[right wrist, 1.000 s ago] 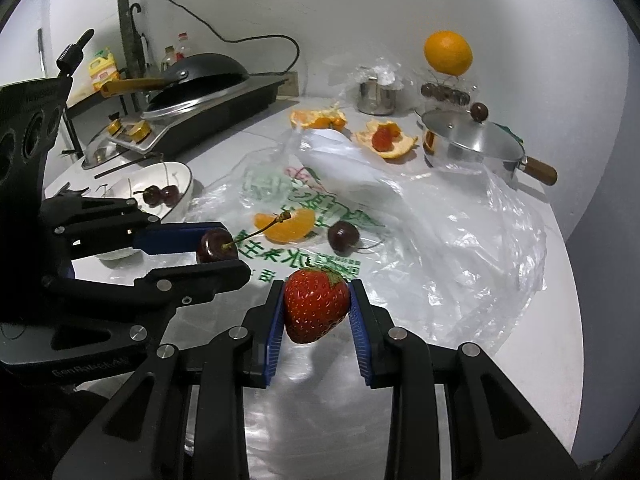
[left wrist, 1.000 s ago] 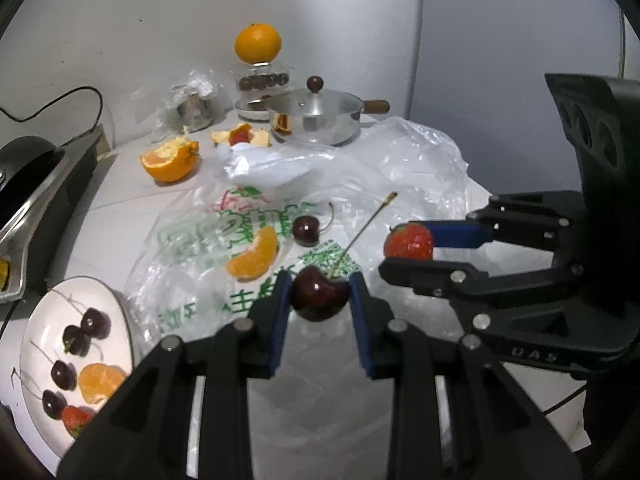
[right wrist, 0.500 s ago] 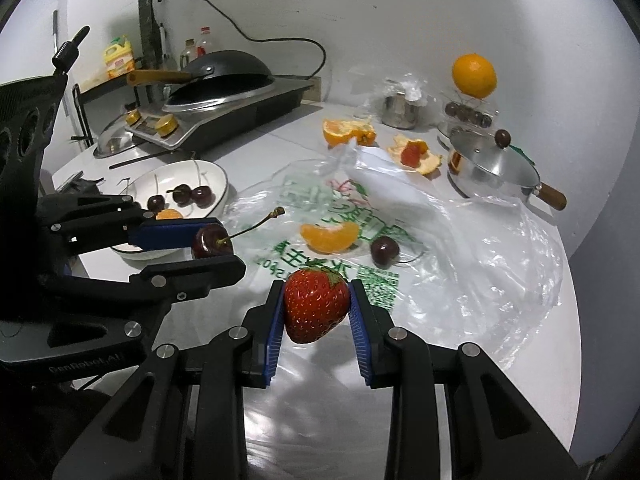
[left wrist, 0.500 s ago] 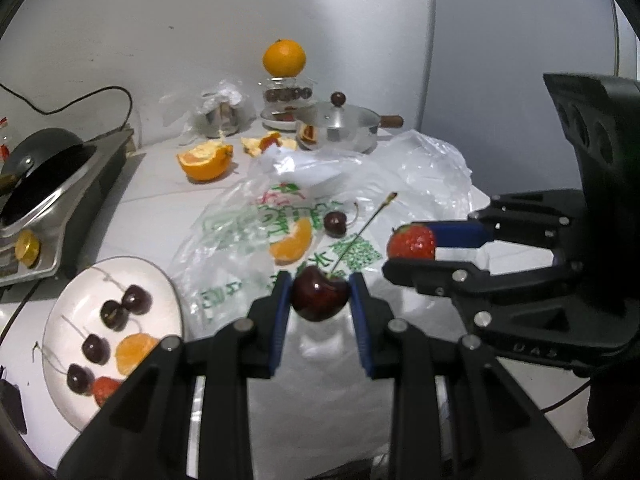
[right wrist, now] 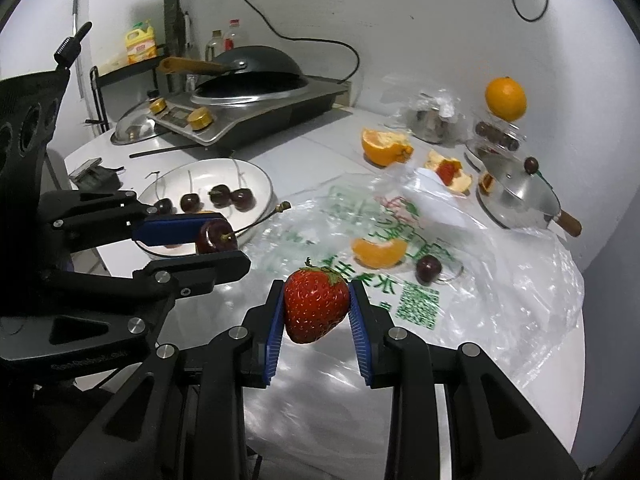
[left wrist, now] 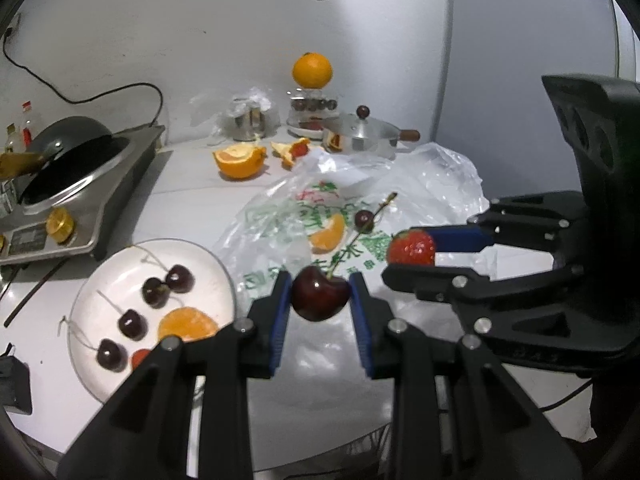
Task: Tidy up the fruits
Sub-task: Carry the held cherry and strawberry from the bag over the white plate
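Note:
My left gripper (left wrist: 320,300) is shut on a dark red cherry (left wrist: 319,297) with a long stem, held above the table just right of the white plate (left wrist: 116,264). My right gripper (right wrist: 316,312) is shut on a red strawberry (right wrist: 315,307), held over the clear plastic bag (right wrist: 500,288). The plate holds several cherries (left wrist: 180,278), an orange segment (left wrist: 187,325) and a strawberry. On the bag lie one cherry (right wrist: 429,269) and an orange segment (right wrist: 378,251). The left gripper with its cherry (right wrist: 216,236) shows in the right wrist view, the strawberry (left wrist: 411,247) in the left.
An induction cooker with a black wok (left wrist: 72,160) stands at the left. A lidded steel pot (left wrist: 360,138), a peeled orange half (left wrist: 239,159), peel pieces, steel cups and a whole orange on a jar (left wrist: 312,70) stand at the back by the wall.
Both grippers have lifted and pulled back towards the left with their fruit still held. The plate has come further into view beside the left gripper.

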A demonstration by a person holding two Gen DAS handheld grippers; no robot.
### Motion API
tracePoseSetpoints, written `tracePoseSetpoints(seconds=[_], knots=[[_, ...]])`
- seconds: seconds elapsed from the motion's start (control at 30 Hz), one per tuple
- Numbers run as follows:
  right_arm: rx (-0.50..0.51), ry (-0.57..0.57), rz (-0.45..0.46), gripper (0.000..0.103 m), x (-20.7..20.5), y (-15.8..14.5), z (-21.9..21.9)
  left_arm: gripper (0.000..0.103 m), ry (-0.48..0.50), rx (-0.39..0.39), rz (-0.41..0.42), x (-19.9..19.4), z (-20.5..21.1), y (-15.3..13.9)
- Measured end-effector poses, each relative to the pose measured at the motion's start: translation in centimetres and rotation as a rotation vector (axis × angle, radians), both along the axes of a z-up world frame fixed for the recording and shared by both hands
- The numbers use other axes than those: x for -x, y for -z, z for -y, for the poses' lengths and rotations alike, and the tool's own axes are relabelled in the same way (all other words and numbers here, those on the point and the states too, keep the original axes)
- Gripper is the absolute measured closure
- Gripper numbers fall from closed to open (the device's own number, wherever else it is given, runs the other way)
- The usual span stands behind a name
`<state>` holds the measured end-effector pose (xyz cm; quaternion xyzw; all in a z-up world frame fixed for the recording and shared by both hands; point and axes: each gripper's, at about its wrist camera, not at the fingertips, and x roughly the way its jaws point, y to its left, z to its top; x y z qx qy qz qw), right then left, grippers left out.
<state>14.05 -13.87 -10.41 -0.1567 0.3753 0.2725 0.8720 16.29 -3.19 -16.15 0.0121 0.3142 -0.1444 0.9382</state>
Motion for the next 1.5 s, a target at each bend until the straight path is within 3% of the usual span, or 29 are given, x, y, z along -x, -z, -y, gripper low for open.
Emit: tracePoseSetpoints(seconds=[0.8,1.5], knots=[[0.032,-0.120,-0.003,0.070,0.1,0.5,-9.3,0.073,-0.146,0.039,0.016,2.7,-9.9,0.0],[0.044,-0.206,-0.065,0.070,-3.5,2.8,-15.8,0.073,-0.240,0.055,-0.054,-0.1,-16.1,2.6]])
